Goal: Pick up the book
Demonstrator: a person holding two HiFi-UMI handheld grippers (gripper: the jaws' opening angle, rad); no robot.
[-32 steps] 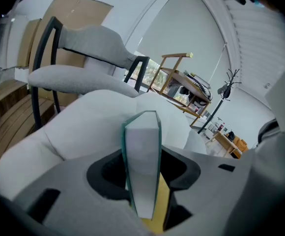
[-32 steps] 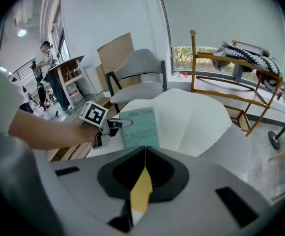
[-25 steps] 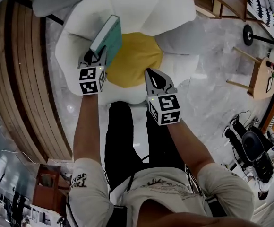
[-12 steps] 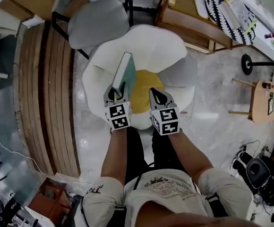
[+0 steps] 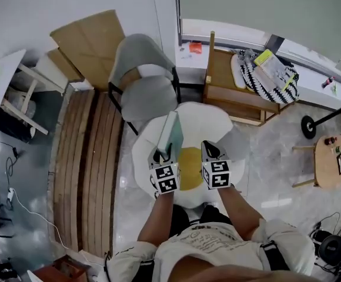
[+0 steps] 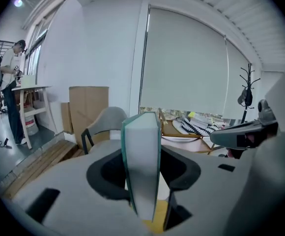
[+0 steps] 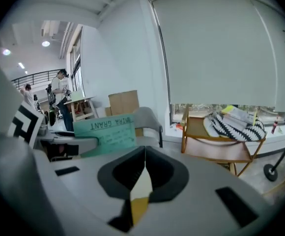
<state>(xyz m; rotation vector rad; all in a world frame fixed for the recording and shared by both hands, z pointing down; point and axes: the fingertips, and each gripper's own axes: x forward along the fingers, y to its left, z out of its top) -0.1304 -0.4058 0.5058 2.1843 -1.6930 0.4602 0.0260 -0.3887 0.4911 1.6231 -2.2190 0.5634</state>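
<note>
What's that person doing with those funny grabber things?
A person is standing and holding a two-jaw gripper in each hand. The left gripper is clamped on a thick teal-covered book, which stands on edge between its jaws, up over a white flower-shaped cushion with a yellow middle. The right gripper is beside it, shut, with nothing in it. So the book is picked up.

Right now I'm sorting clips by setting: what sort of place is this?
Likely an indoor studio or office lounge. A flower-shaped floor cushion and a grey chair stand on a polished stone floor, a roller blind covers the window, and people stand at a table behind.
</note>
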